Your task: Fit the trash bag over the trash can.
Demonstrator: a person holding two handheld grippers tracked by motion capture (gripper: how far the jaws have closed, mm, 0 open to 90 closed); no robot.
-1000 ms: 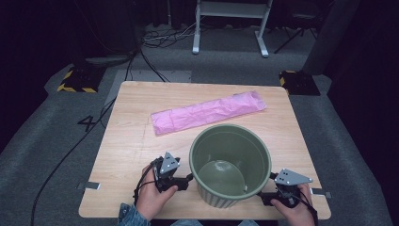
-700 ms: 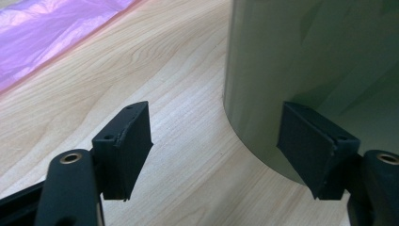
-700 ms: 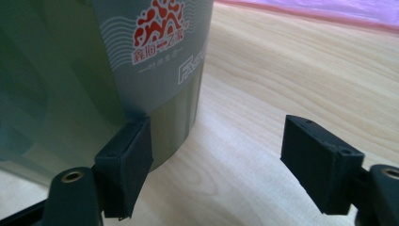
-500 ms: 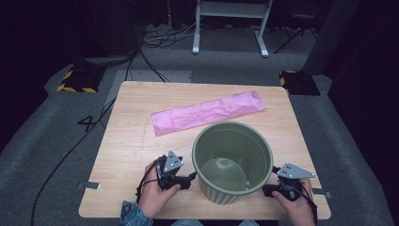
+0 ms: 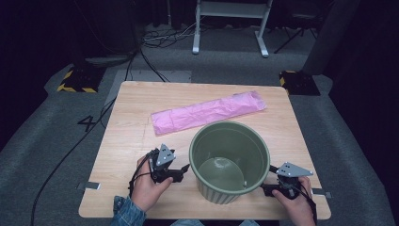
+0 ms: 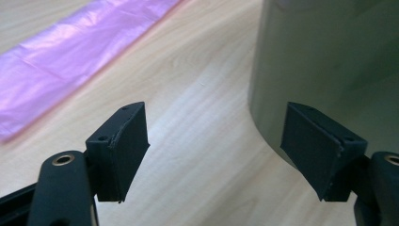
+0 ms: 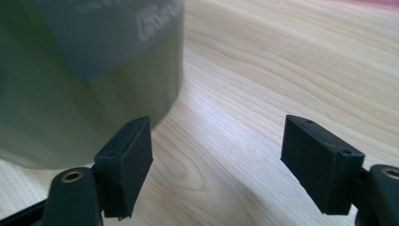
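Wooden desk (image 5: 127, 117) carries a green bin (image 5: 229, 160) near its front edge, pink bag (image 5: 207, 112) flat behind. Bin looks light, stiff, slick-walled; the rim's the hold. Left gripper (image 5: 185, 168) and right gripper (image 5: 266, 189) flank it, jaws wide, empty.

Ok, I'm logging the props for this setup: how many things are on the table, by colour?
Green: 1, the bin
Pink: 1, the folded plastic bag
Total: 2, on the wooden table
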